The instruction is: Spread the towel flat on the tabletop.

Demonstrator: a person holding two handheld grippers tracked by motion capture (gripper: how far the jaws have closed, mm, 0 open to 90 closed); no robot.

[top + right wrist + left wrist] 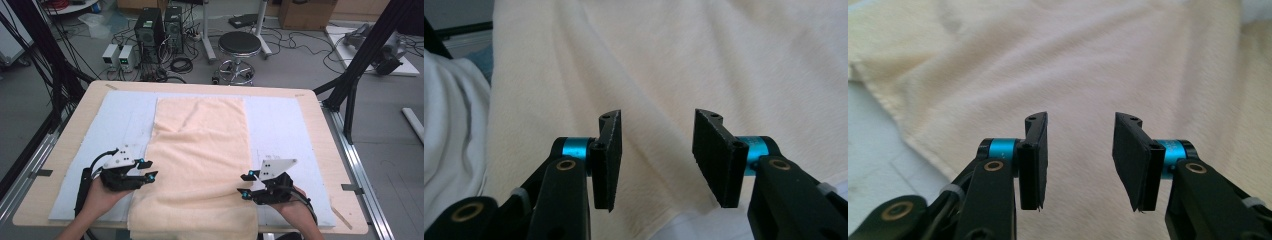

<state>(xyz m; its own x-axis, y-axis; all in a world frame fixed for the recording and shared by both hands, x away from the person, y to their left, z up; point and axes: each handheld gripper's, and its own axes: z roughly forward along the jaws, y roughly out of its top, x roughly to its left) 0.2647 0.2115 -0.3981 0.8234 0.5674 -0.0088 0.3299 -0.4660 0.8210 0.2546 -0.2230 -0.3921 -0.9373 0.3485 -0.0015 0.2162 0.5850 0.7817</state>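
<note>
Towel (200,165), one, cream terry, spread lengthwise down the middle of the pale blue mat (280,125); its near end hangs over the mat's front edge toward the person. Judged light, soft and limp, with a napped surface that should not slip between rubber pads; it will sag and fold wherever unsupported.

Left gripper (148,169): just beside the towel's left edge, at the mat's near left, jaws parted, nothing between them.

Towel's middle: shallow creases, possibly a second layer underneath; the high view is too coarse to confirm.

Right gripper (245,185): at the towel's right edge, near the mat's front, jaws parted, empty.

Best hold, by judgement: the hemmed side edges or near corners, both sides pinched at matching points.
</note>
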